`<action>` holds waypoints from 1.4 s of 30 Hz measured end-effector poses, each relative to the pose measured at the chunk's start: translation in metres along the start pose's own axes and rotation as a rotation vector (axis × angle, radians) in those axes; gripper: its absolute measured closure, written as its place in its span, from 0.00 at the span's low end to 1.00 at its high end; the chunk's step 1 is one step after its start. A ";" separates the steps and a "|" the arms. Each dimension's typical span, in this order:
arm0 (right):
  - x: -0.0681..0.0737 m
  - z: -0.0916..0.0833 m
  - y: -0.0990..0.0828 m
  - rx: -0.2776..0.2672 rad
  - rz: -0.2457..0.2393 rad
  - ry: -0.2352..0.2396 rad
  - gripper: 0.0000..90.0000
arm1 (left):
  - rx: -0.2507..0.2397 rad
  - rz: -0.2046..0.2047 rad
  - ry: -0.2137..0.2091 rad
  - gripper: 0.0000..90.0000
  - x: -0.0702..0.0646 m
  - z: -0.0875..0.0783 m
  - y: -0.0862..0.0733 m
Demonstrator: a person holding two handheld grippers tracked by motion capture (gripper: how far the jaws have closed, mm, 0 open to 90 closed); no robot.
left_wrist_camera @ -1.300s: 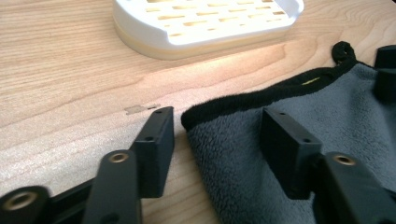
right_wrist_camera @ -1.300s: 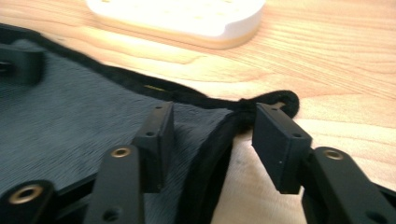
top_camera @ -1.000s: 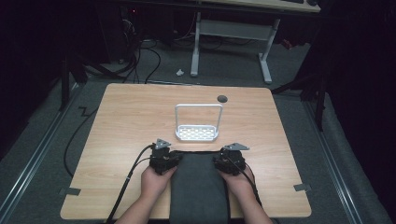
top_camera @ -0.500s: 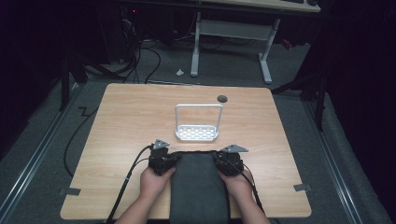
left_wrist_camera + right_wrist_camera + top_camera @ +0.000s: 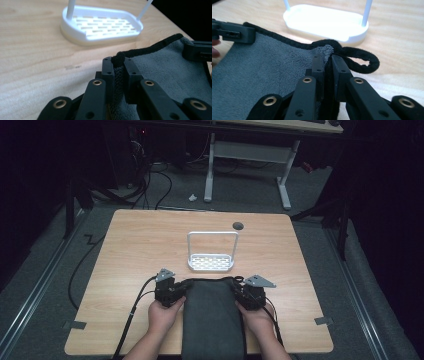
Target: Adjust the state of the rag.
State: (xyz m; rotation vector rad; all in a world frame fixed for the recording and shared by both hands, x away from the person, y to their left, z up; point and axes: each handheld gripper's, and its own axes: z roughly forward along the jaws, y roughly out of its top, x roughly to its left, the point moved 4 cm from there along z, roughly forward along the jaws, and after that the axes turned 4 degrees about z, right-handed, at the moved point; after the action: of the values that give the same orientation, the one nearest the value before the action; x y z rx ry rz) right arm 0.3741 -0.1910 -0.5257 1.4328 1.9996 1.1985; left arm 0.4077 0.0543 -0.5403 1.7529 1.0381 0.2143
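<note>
A grey towel (image 5: pixel 212 320) with a black bound edge lay on the near part of the wooden table (image 5: pixel 130 245), running from between the two grippers back to the near edge between the person's forearms. The left gripper (image 5: pixel 172 292), held in the person's left hand (image 5: pixel 162 315), had its jaws closed tight on the towel's far left corner; in the left gripper view the black hem (image 5: pixel 118 58) bulged up between the two jaws with grey pile below it. The right gripper (image 5: pixel 247 295), held in the right hand (image 5: pixel 257 320), was likewise clamped on the far right corner, where in the right gripper view the hem was pinched between the jaws and a black hanging loop (image 5: pixel 362 61) curled out to one side, lying on the wood. The far edge of the towel stretched between the two grippers, slightly slack. Just beyond it stood a small white rack (image 5: pixel 211 252) with a slotted oval base (image 5: pixel 101 25) and a tall hoop-shaped frame, apart from the towel. A dark round spot (image 5: pixel 238 225) sat on the table near the far edge.
</note>
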 end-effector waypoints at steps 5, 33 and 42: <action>0.003 -0.008 0.005 -0.040 -0.020 -0.001 0.92 | -0.032 0.053 0.012 0.90 -0.010 -0.008 0.012; 0.021 -0.057 0.066 -0.263 -0.091 -0.045 0.92 | -0.238 0.148 0.013 0.91 -0.039 -0.052 0.088; 0.028 -0.074 0.100 -0.342 -0.119 -0.055 0.92 | -0.306 0.199 0.020 0.91 -0.047 -0.070 0.123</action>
State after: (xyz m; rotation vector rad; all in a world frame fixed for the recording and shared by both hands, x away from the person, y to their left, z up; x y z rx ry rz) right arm 0.3657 -0.1853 -0.3989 1.1498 1.7151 1.3538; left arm 0.4051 0.0573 -0.3910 1.5739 0.7973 0.4910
